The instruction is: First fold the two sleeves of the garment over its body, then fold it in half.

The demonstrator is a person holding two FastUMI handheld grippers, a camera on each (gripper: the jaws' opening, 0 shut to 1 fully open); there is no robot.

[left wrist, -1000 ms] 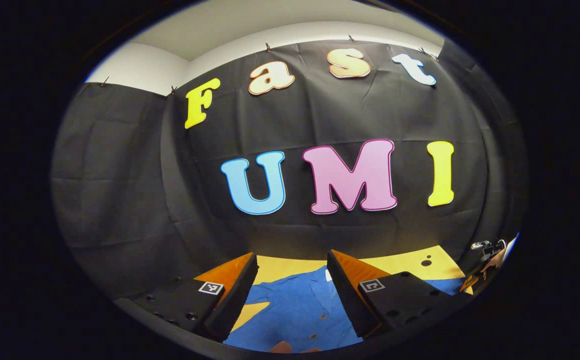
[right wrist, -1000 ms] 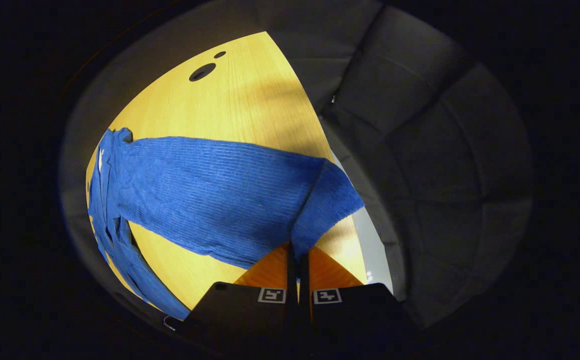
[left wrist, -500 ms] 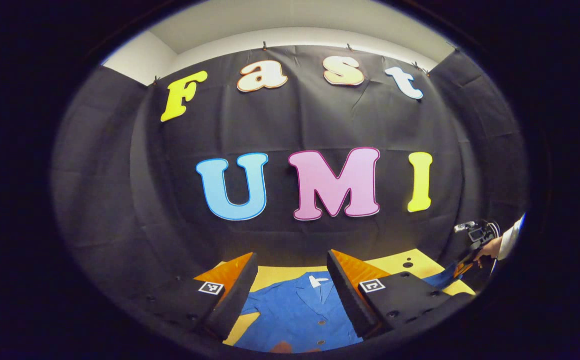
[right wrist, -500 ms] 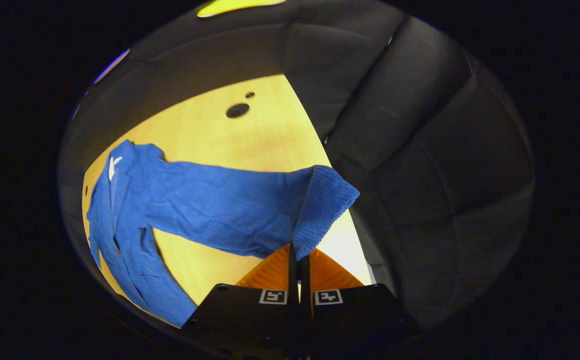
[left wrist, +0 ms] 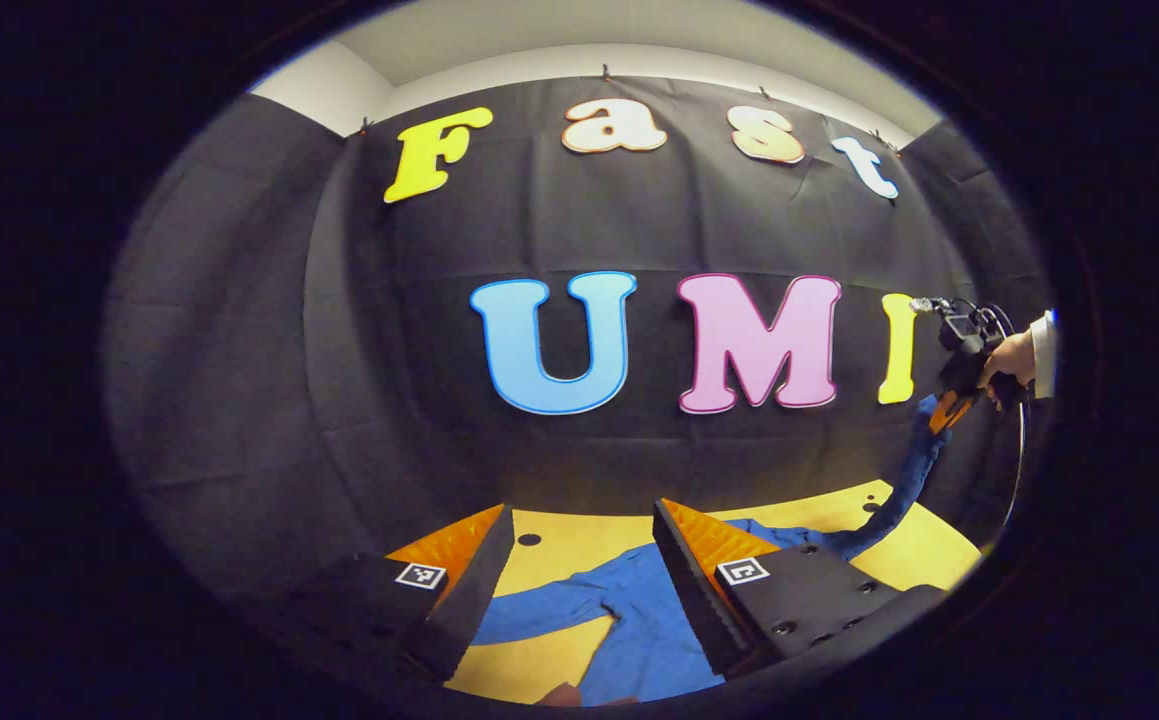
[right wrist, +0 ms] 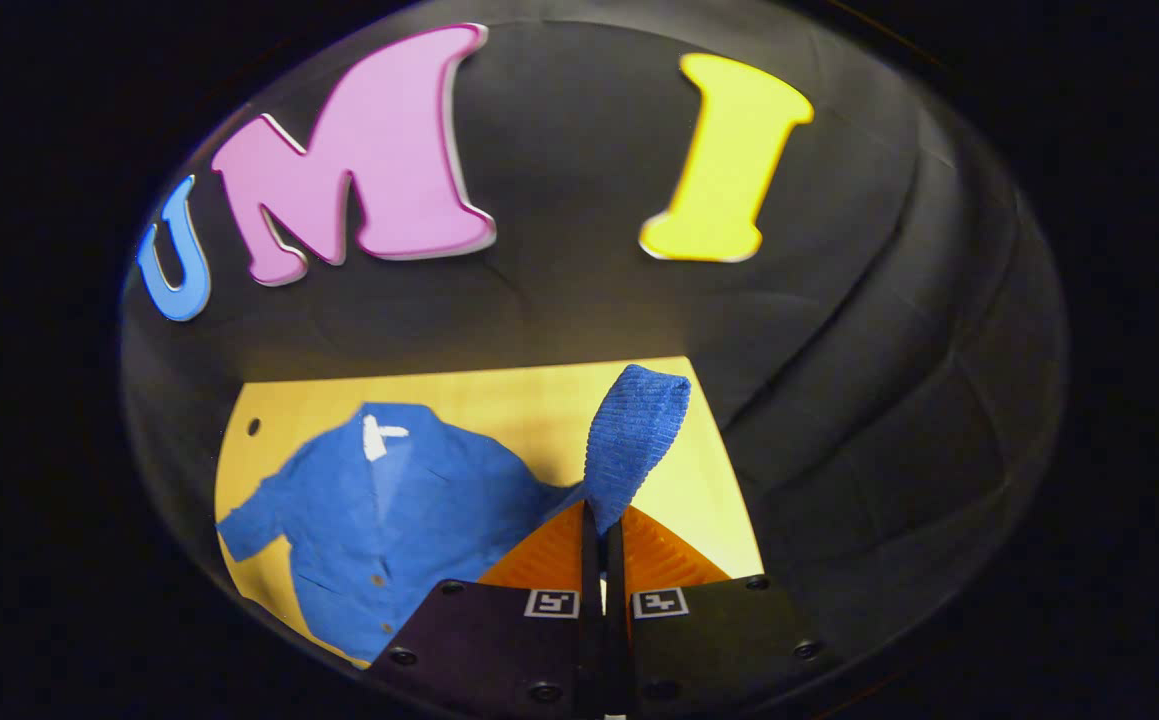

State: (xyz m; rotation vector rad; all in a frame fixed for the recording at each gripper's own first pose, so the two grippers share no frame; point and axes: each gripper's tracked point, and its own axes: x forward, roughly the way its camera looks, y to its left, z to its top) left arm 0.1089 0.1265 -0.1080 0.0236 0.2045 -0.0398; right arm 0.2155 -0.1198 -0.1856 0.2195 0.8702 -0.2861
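A blue shirt (right wrist: 389, 520) lies flat on the yellow table (right wrist: 459, 400). In the right gripper view it sits at about 8 o'clock, with its collar toward the black wall. The right gripper (right wrist: 601, 520) has its jaws pressed together on the cuff of one sleeve (right wrist: 634, 430). The sleeve stands up off the table, just above the fingers. In the left gripper view, the same sleeve (left wrist: 904, 480) hangs from that gripper at 3 o'clock, held by a hand (left wrist: 1007, 358). The left gripper (left wrist: 584, 545) hovers over the shirt at 6 o'clock. Its jaws are spread wide and hold nothing.
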